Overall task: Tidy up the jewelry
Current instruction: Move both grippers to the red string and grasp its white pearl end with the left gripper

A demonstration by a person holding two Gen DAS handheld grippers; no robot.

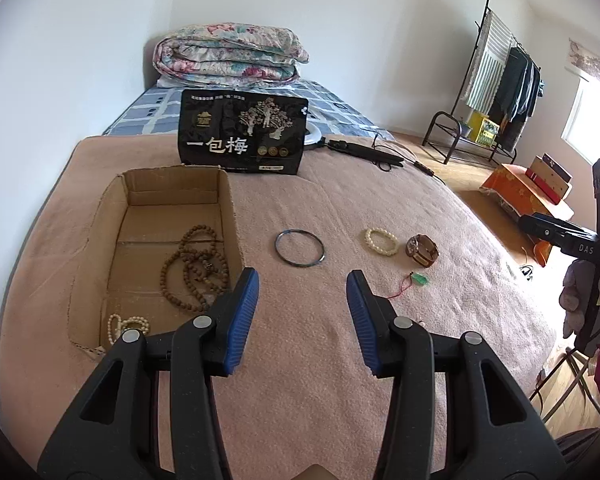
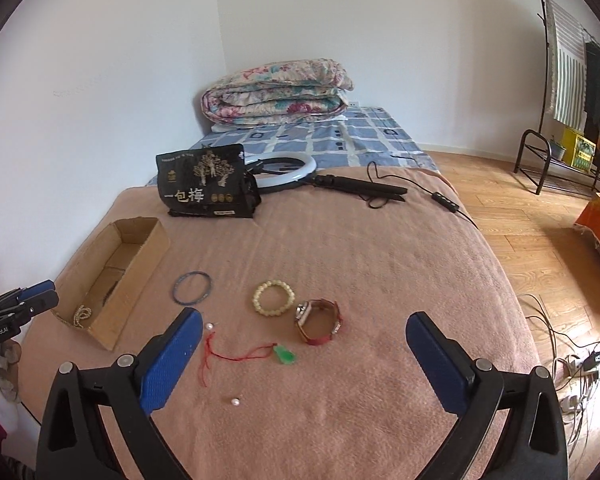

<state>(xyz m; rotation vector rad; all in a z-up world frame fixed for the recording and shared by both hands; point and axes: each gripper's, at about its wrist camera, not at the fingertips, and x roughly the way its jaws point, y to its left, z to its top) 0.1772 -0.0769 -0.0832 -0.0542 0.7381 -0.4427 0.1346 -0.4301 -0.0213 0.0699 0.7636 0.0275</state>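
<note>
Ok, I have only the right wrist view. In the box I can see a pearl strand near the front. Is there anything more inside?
Observer: Yes. Long brown beads lie coiled in the box, behind the pearl strand.
Operator: And the left gripper, I see it only from the side. Is it open?
Observer: Open and empty. The left gripper hangs over the blanket, just right of the box, pointing toward the bangle.
</note>
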